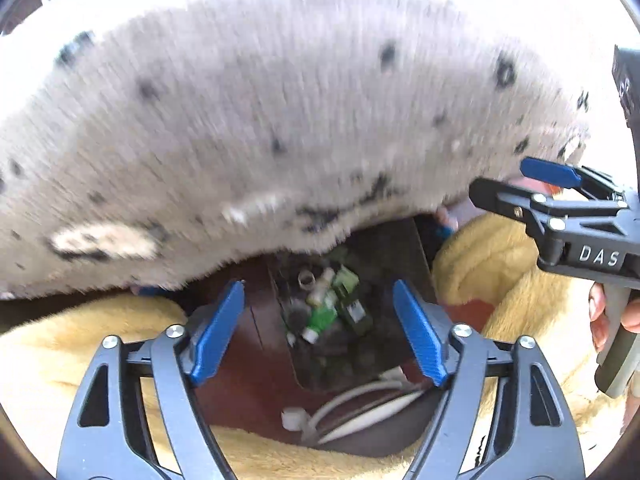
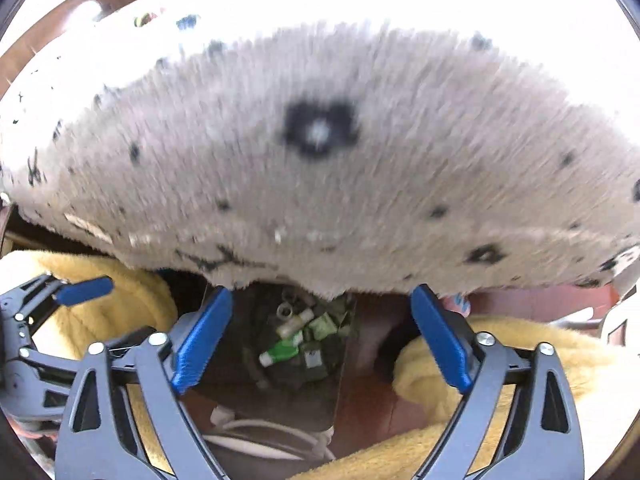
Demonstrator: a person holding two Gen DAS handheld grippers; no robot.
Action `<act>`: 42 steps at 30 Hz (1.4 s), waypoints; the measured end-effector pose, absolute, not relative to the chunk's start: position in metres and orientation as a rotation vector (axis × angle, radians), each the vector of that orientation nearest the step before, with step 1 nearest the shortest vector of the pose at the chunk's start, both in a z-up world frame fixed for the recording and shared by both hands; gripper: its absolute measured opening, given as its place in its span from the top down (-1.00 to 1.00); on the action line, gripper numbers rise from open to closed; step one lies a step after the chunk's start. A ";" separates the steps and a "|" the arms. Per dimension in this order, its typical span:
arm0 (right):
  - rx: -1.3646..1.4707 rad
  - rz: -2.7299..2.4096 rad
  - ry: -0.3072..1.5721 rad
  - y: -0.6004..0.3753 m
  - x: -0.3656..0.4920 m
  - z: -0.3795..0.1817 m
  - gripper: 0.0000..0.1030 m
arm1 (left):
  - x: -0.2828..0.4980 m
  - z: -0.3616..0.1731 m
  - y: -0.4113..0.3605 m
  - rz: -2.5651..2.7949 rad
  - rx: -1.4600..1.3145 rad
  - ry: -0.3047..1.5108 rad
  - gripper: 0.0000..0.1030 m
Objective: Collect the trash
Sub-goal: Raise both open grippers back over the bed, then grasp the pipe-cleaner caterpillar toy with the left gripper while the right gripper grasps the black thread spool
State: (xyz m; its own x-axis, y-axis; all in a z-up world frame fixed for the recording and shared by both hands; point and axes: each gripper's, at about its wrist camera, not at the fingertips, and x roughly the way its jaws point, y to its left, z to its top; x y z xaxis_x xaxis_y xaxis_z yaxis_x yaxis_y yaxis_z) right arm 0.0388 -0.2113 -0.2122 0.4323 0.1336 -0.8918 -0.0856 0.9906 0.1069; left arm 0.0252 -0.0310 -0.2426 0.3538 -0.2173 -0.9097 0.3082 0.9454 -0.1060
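Left gripper (image 1: 320,332) spread wide, nothing between fingers; right gripper (image 2: 320,340) likewise released. Yellow fleece (image 1: 72,360) flanks both. Ahead, trash pile (image 1: 332,304) of green packets and small tubes sits in dark tray (image 1: 320,368), above white cable (image 1: 360,404). Spotted white fur blanket (image 1: 260,120) overhangs beyond.

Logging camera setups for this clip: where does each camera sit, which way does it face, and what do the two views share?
Left wrist: sits on the left tool, looking down past its open blue fingers at a dark bin of trash; the right tool and the hand holding it show at right.
Right wrist: sits on the right tool, fingers open, facing the same bin; the left tool shows at left.
Shared: the green bottle, spotted grey fleece, yellow blanket and white cable.
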 end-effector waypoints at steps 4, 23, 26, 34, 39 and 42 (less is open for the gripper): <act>0.030 0.123 1.052 -0.213 0.034 -0.189 -0.88 | 0.020 -0.208 -0.026 -0.308 0.095 1.063 -0.66; -0.029 0.091 0.714 -0.218 0.043 -0.069 -0.93 | 0.027 -0.095 -0.007 -0.214 0.109 0.757 -0.69; -0.019 0.075 0.683 -0.227 0.049 -0.056 -0.93 | 0.036 -0.080 -0.001 -0.201 0.106 0.730 -0.70; 0.001 0.029 0.623 -0.236 0.070 -0.030 -0.93 | 0.063 -0.054 0.000 -0.172 0.125 0.663 -0.70; -0.005 0.014 0.620 -0.233 0.095 -0.024 -0.93 | 0.087 -0.048 0.002 -0.150 0.134 0.651 -0.70; -0.016 0.006 0.622 -0.233 0.112 -0.025 -0.93 | 0.104 -0.047 0.006 -0.133 0.139 0.653 -0.70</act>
State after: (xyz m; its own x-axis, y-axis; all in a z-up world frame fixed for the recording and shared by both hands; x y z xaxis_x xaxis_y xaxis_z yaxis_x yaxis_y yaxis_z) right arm 0.1116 -0.2326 -0.0247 0.8125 0.0006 -0.5829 -0.0102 0.9999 -0.0131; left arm 0.1042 0.0061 -0.0473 0.7863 -0.0790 -0.6127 0.1661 0.9823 0.0865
